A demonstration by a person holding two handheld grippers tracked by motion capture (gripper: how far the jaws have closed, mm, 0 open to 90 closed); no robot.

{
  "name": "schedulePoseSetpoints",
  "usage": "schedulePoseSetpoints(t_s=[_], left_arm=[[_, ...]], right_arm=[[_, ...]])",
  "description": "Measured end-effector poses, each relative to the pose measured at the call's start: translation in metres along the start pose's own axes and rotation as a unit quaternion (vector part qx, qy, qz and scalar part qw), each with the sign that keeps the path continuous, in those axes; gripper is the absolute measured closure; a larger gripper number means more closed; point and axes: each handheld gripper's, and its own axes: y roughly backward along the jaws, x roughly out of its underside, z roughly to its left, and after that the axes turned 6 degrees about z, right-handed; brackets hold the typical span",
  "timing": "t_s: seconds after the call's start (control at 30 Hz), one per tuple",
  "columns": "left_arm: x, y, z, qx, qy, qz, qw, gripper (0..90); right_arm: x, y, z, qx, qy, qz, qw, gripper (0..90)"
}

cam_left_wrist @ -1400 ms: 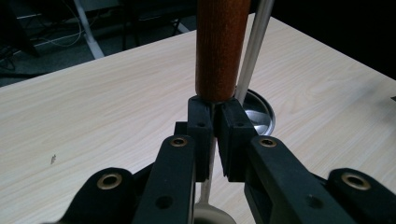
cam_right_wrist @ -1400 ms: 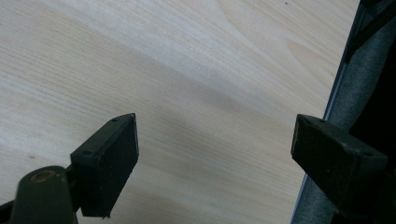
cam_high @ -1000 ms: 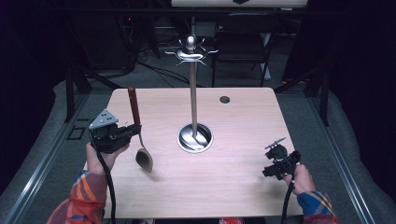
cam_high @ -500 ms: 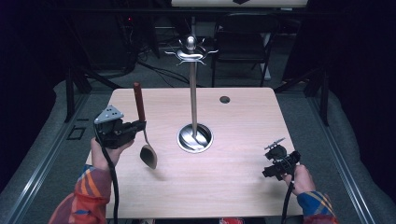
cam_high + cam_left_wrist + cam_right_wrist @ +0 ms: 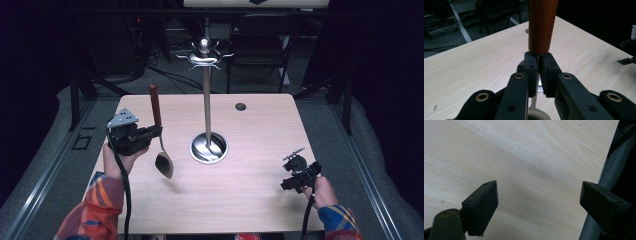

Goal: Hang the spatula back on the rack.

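Above the desk's (image 5: 250,195) left half, the left gripper (image 5: 152,132) has its jaws clamped on the spoon's (image 5: 161,145) thin neck, just below the wooden handle, bowl hanging down. Right gripper (image 5: 295,175) jaws gape wide, empty.

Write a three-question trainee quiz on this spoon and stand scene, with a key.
1. True or false: the left gripper is shut on the spoon.
2. Where does the spoon's bowl point? A) up B) down C) sideways
3. What does the right gripper hold between its fingers?

Key:
1. True; it clamps the thin metal neck just below the wooden handle.
2. B
3. Nothing; it is open over the table, away from the stand.
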Motion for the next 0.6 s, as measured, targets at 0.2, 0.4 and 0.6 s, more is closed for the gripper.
schedulePoseSetpoints(t_s=[0.2, 0.4, 0.6], left_arm=[[-0.003, -0.004, -0.003, 0.006, -0.002, -0.001, 1.0, 84.3], [-0.008, -0.01, -0.007, 0.01, -0.007, 0.003, 0.9999, 84.4], [-0.013, -0.011, -0.01, 0.012, -0.008, 0.001, 0.9999, 84.4]], right_arm=[[0.0, 0.0, 0.0, 0.0, 0.001, -0.001, 1.0, 14.6], [0.0, 0.0, 0.0, 0.0, 0.003, 0.0, 1.0, 14.6], [-0.001, 0.002, -0.001, 0.002, 0.015, 0.013, 0.9998, 14.6]])
